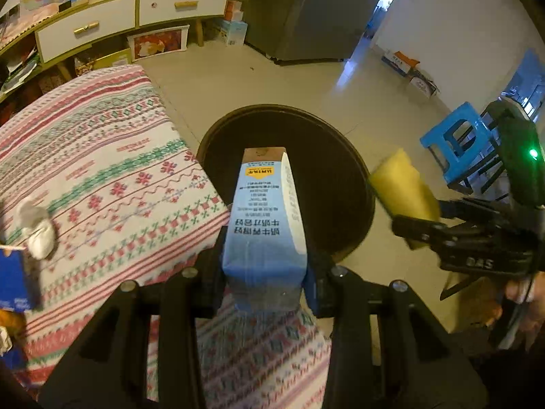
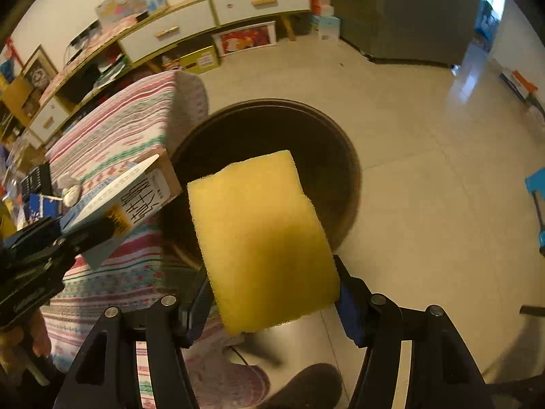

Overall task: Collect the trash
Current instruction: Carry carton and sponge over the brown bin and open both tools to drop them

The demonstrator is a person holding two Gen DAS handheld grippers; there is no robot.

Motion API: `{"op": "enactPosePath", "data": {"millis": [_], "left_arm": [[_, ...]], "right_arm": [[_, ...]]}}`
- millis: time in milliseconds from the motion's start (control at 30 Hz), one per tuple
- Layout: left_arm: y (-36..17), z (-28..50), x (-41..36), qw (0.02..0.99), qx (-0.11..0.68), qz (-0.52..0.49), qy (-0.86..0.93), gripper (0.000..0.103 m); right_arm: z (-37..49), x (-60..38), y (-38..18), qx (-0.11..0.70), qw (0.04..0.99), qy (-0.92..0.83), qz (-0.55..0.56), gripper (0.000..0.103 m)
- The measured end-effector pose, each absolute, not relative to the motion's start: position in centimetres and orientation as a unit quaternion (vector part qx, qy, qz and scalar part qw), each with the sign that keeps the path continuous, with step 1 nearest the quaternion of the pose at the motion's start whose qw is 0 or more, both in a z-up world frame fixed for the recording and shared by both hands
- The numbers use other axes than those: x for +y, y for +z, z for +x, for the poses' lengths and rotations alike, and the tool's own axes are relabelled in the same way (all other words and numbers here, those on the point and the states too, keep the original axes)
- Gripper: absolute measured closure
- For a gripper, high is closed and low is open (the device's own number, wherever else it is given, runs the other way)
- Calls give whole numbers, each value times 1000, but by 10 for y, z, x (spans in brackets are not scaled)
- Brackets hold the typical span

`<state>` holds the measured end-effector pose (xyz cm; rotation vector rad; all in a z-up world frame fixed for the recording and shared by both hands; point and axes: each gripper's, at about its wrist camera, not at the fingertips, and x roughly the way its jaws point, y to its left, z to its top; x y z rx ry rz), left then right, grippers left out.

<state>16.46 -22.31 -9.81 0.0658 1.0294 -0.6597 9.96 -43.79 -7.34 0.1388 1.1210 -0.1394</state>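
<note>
Carton (image 1: 264, 218) in left wrist view: light blue milk-type box w/ dark Chinese print, yellow label patch, white side panel, brown cardboard end facing away from camera. Left gripper (image 1: 265, 272) has its fingers closed narrow on carton's near end; carton sticks out fwd, over near rim of bin (image 1: 327, 143). Bin is round, dark, stands on tiled floor just beside worktop (image 1: 102, 170). Worktop carries a striped cloth, red/green/white pattern. On cloth, far left: crumpled white wad (image 1: 37, 230), blurred, and a dark blue box (image 1: 15, 279) at frame edge, partly cut off. Right gripper (image 1: 414, 228) enters from right w/ yellow sponge (image 1: 403, 187) clamped in it, sponge just beside bin's right rim. Blue stool (image 1: 456, 136) stands on floor beyond.

Right wrist view: sponge (image 2: 262, 238) is a yellow foam block, rectangular, coarse open texture, edges slightly ragged, lower half in shadow. Right gripper (image 2: 272, 306) fingers hold it by near end, moderate width; block hangs above near part of bin (image 2: 327, 126). Carton (image 2: 126, 201) appears at left, tilted, in left gripper (image 2: 85, 235), over worktop (image 2: 136, 122) edge & touching bin outline. White cabinet (image 2: 204, 17) w/ drawers along far wall.
</note>
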Motion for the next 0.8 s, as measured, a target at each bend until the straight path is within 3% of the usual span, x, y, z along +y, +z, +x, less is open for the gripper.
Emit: {"op": "enactPosePath", "data": {"millis": [233, 300, 367, 800], "left_arm": [[-100, 168, -241, 815, 487, 39, -310, 64], [-99, 169, -240, 815, 489, 34, -309, 52], [-95, 167, -238, 823, 483, 42, -296, 20], [-57, 142, -189, 860, 441, 104, -234, 11]], "right_arm": [[96, -451, -77, 532, 840, -76, 75, 38], [97, -450, -78, 532, 840, -77, 74, 38], [98, -450, -79, 532, 840, -79, 72, 38], [116, -439, -93, 542, 832, -97, 60, 38]]}}
